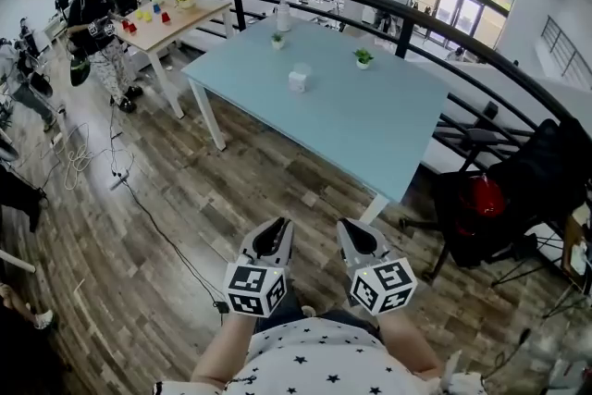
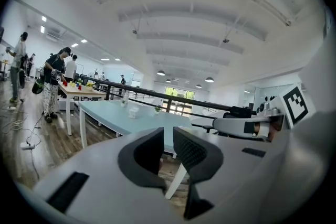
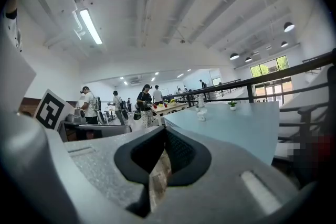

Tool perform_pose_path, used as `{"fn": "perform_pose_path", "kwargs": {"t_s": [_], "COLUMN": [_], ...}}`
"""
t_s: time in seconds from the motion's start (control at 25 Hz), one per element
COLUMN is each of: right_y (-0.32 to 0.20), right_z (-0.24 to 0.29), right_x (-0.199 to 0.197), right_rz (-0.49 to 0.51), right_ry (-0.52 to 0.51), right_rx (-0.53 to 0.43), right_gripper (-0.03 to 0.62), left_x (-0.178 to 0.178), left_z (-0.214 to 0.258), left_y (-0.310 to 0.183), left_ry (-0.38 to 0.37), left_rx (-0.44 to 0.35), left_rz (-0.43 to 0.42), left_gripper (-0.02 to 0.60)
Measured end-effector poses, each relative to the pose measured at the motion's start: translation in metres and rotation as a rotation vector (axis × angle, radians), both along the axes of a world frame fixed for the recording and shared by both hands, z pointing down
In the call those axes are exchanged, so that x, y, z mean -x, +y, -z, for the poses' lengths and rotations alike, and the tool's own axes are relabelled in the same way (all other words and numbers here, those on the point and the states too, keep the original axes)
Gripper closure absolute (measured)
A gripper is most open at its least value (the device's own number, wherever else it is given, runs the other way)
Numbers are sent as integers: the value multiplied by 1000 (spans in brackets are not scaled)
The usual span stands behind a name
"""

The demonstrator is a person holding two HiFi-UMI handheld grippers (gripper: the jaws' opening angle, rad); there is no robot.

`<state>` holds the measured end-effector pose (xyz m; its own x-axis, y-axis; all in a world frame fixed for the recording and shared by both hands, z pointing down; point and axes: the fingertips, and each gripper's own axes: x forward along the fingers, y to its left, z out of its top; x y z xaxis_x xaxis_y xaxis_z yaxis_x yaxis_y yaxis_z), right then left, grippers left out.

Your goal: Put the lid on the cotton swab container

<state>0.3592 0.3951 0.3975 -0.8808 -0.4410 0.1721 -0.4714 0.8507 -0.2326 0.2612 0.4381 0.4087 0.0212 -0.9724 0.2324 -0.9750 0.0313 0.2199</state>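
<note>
The cotton swab container (image 1: pixel 298 79) is a small white box in the middle of the light blue table (image 1: pixel 370 134), far ahead of me. It shows tiny in the left gripper view (image 2: pixel 133 110) and the right gripper view (image 3: pixel 201 114). I cannot make out a separate lid. Both grippers are held close to my body over the wooden floor, well short of the table. My left gripper (image 1: pixel 274 234) (image 2: pixel 168 138) has a narrow gap between its jaws and nothing in it. My right gripper (image 1: pixel 357 236) (image 3: pixel 165 132) is shut and empty.
Two small potted plants (image 1: pixel 363 58) (image 1: pixel 277 40) and a white bottle (image 1: pixel 283 14) stand on the blue table. A black railing (image 1: pixel 444 23) curves behind it. A dark chair with a red object (image 1: pixel 481 199) is at the right. People stand at a wooden table (image 1: pixel 166 23) far left; cables (image 1: pixel 139 199) cross the floor.
</note>
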Motion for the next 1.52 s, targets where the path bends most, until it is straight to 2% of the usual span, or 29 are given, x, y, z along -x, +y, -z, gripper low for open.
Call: {"fn": "perform_pose_path", "kwargs": {"t_s": [0.2,0.6,0.96,1.52], "right_y": [-10,-53,-120,-234], "right_z": [-8,-18,-21,-1], "right_x": [2,38,113,237], "right_rz": [-2,16,23,-73], "right_ry": [7,27,32,5], "right_rx": [30,35,51,57], "right_gripper": [585,510,437,430], "left_x": [3,39,115,246], "left_z": [-4,-14,-21,-5], "left_y": [-8,-51,-115,-226], "left_ry": [-10,-16,5,-4], "left_rx": [2,16,30,27], "left_rz": [-9,-28,-42,-116], "left_gripper": [486,405,394,394]}}
